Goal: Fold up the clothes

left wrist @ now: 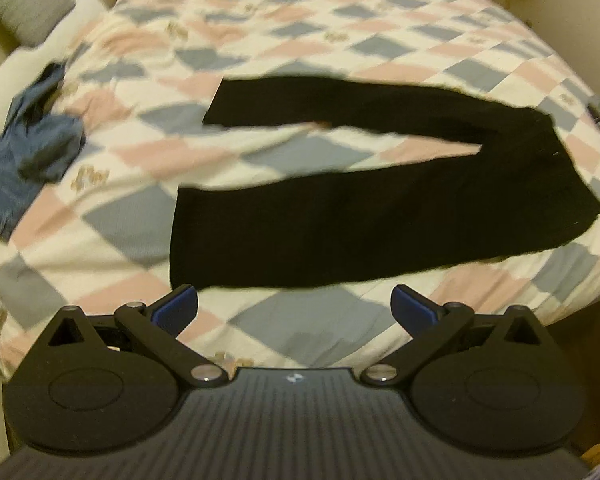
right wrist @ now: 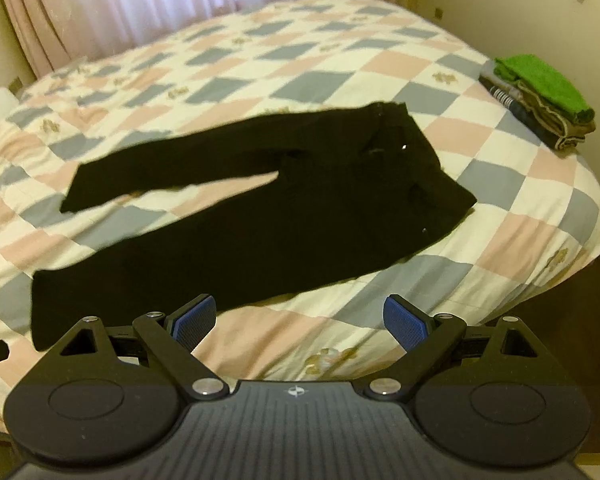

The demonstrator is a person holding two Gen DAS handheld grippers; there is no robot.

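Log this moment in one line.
left claw open | right claw open | black trousers flat, unfolded, ungrasped on checked quilt

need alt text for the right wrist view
Black trousers lie spread flat on a pink, grey and white checked quilt, legs apart. The open right gripper hovers near them, holding nothing, and folded clothes topped by green cloth sit at the bed's right edge.

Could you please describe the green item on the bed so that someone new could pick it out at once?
Start from the bed with the checked quilt and go to its right edge, near the wall. A small stack of folded clothes sits there, and the green cloth lies on top. It is the only bright green thing; the black trousers lie spread out mid-bed.
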